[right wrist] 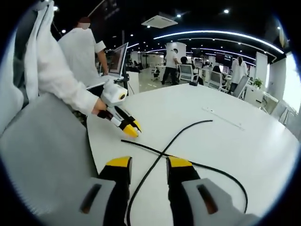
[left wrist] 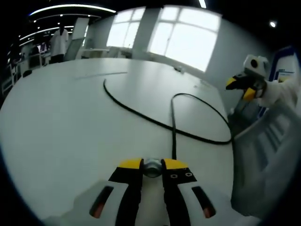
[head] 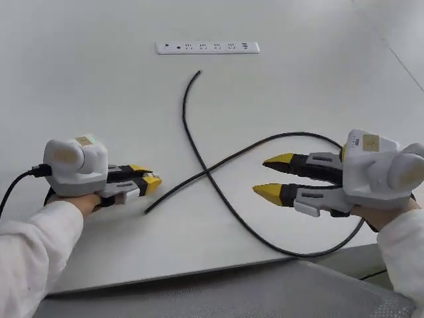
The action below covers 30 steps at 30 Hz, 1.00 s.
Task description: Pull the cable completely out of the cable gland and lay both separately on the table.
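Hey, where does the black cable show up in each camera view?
Head view: cable sprawls across the centre, looping right.
Left gripper view: cable curves ahead, centre to right.
Right gripper view: cable rises from bottom centre.
Shared landmark: the crossing where it overlaps itself.

No text, label or number is legible on anything here.
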Motion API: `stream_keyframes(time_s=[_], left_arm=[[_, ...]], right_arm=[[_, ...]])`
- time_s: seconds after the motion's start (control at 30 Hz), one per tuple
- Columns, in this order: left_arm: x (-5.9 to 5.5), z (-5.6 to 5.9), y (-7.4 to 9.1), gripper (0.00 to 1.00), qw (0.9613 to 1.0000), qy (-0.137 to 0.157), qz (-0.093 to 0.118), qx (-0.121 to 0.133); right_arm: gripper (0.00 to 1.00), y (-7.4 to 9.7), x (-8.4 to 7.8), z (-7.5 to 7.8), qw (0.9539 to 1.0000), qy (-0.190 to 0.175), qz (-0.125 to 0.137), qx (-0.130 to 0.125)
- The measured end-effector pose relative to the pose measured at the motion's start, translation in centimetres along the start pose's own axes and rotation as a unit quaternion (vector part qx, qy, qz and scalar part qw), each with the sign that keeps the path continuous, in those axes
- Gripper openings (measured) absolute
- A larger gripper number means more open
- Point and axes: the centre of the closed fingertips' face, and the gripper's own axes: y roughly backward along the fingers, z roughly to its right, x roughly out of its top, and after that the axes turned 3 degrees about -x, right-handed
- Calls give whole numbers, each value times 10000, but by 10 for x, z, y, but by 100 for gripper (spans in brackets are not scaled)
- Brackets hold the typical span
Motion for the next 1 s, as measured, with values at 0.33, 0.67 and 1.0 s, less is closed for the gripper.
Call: stream_keyframes(time_s=[0.33,0.67,1.0], left_arm=[[3,0,-2,17,9996,83,171,207],[9,1,19,28,9986,98,198,472],[45,12,108,45,9953,212,713,623]], right_arm=[[30,3,6,3,9997,-193,123,-130],[32,2,13,-2,9998,-170,132,32],[44,24,15,5,9983,-530,197,-169]])
